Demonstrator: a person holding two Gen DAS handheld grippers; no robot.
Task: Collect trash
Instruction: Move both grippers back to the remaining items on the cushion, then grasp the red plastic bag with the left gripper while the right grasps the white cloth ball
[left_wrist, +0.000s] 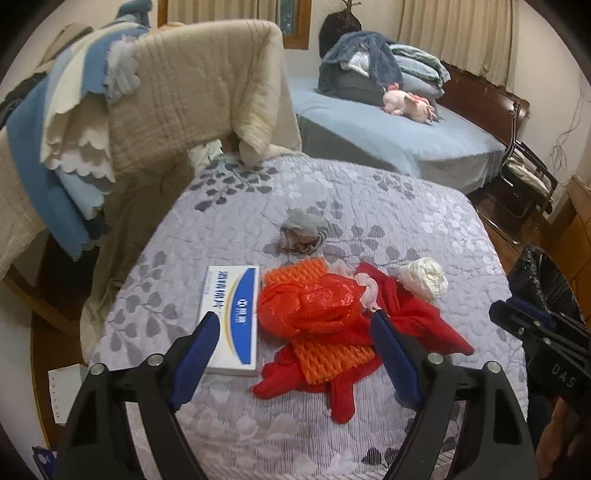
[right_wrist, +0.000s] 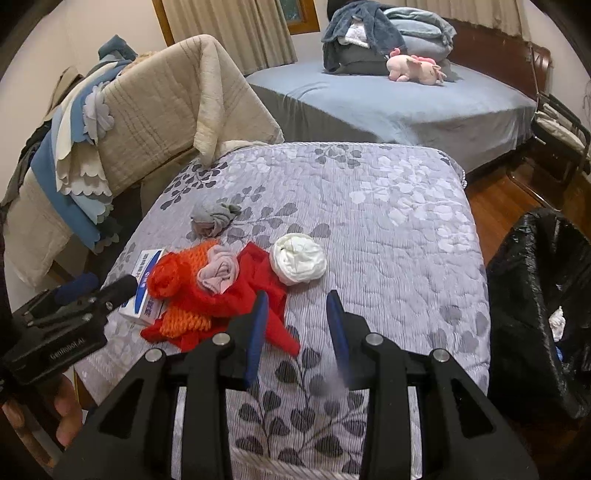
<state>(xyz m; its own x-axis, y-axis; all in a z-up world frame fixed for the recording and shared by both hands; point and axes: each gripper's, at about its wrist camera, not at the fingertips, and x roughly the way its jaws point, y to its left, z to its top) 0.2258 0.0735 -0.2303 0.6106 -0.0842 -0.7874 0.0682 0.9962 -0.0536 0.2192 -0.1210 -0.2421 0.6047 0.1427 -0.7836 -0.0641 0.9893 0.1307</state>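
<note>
Between the spread fingers of the left claw (left_wrist: 291, 317), the orange bag (left_wrist: 310, 306) was framed for grasping; the right claw (right_wrist: 297, 299) was held released, empty.

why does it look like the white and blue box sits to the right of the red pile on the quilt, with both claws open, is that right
Not quite: the white and blue box lies to the left of the red pile, touching its edge, as the left wrist view shows. The rest holds: both sit on the quilt, and the left claw and right claw are both open, gripping nothing.
</note>
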